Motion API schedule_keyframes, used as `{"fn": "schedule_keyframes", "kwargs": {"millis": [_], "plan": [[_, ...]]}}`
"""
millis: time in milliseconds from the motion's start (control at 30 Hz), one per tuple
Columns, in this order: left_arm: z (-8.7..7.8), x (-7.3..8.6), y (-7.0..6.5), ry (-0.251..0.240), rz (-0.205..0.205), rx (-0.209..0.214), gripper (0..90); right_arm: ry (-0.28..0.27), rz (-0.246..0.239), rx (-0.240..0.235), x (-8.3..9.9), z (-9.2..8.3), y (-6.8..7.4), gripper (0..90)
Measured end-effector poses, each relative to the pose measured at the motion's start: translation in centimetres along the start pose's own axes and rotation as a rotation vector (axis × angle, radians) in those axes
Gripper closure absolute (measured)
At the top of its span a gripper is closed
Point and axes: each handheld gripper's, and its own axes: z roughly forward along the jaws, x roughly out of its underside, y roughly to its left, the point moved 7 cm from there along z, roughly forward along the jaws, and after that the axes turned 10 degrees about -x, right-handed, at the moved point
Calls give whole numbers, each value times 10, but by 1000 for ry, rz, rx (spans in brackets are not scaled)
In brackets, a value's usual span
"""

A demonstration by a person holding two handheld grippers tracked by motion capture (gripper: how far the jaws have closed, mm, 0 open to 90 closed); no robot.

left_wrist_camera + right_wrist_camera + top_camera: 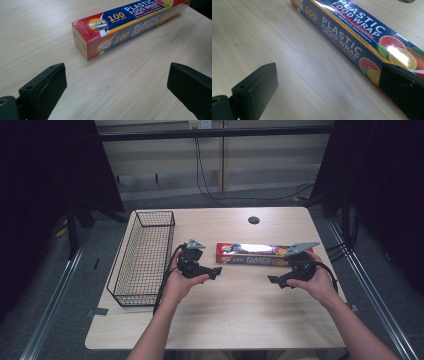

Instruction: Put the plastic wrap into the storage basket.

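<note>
Jaws spread on both grippers, plastic wrap box (255, 254) just beyond, ungripped

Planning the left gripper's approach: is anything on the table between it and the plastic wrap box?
Nothing: in the left gripper view, bare table separates its open jaws from the plastic wrap box.

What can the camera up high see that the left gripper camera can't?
High view alone: the black wire mesh basket at the table's left, both hands, the right gripper, a dark round hole in the tabletop. Left gripper view alone: the end face of the red and blue plastic food wrap box, and print reading "100". Both: that box, the light wooden table and the left gripper, open.
</note>
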Motion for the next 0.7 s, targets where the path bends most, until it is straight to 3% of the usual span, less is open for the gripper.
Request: {"fn": "schedule_keyframes", "kwargs": {"millis": [67, 167, 367, 433, 467, 633, 700], "plan": [[0, 1, 1, 5, 18, -5, 29, 14, -15, 2, -2, 0, -2, 26], [1, 2, 1, 4, 11, -6, 30, 13, -19, 8, -8, -2, -8, 29], [5, 6, 2, 29, 21, 3, 36, 26, -17, 19, -20, -2, -27, 44], [8, 8, 2, 41, 21, -1, 36, 30, -12, 2, -23, 1, -33, 51], [9, 8, 1, 41, 25, 1, 37, 43, -26, 19, -24, 2, -37, 51], [10, 11, -3, 53, 33, 13, 37, 65, -56, 0, -31, 9, -50, 70], [11, 12, -2, 57, 33, 8, 37, 58, -47, -13, -31, 12, -55, 77]]}}
